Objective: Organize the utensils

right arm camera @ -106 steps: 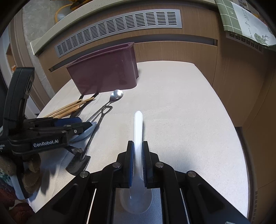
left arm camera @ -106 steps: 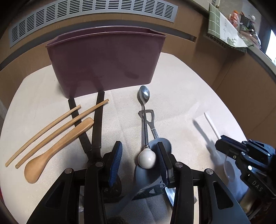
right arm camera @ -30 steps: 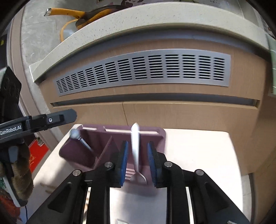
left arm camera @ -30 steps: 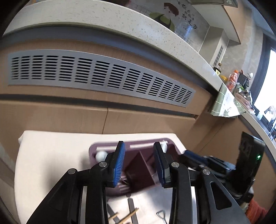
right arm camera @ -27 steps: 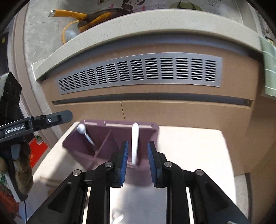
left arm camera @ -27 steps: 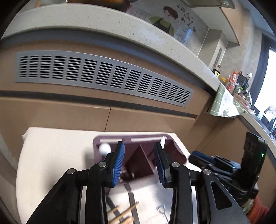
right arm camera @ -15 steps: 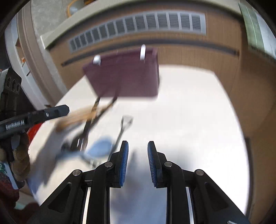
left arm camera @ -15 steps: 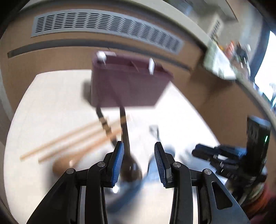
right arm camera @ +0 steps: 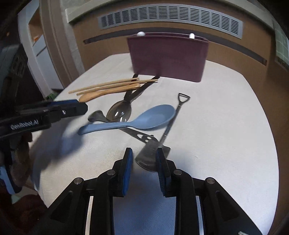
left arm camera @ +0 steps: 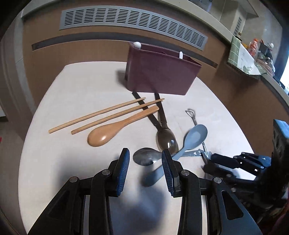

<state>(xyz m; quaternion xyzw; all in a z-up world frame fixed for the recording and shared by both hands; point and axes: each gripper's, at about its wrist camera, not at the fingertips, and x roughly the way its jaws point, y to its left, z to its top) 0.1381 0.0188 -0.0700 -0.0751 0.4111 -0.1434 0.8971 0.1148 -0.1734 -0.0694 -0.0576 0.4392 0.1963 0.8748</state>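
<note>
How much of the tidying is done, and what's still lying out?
Two utensils already stand in the maroon holder: a ball-ended handle and a white handle. Both grippers, left and right, are open and empty. Chopsticks, wooden spoon, blue spoon and several metal pieces remain on the table.

A pale cloth-covered table (left arm camera: 75, 86) is standing against a brown wooden counter front (left arm camera: 75, 54), where a long grey vent grille (left arm camera: 130, 19) is running under a light stone countertop (right arm camera: 84, 12). Daylight is coming from a window (left arm camera: 285, 72) at the right, beyond a green checked cloth (left arm camera: 240, 54)
</note>
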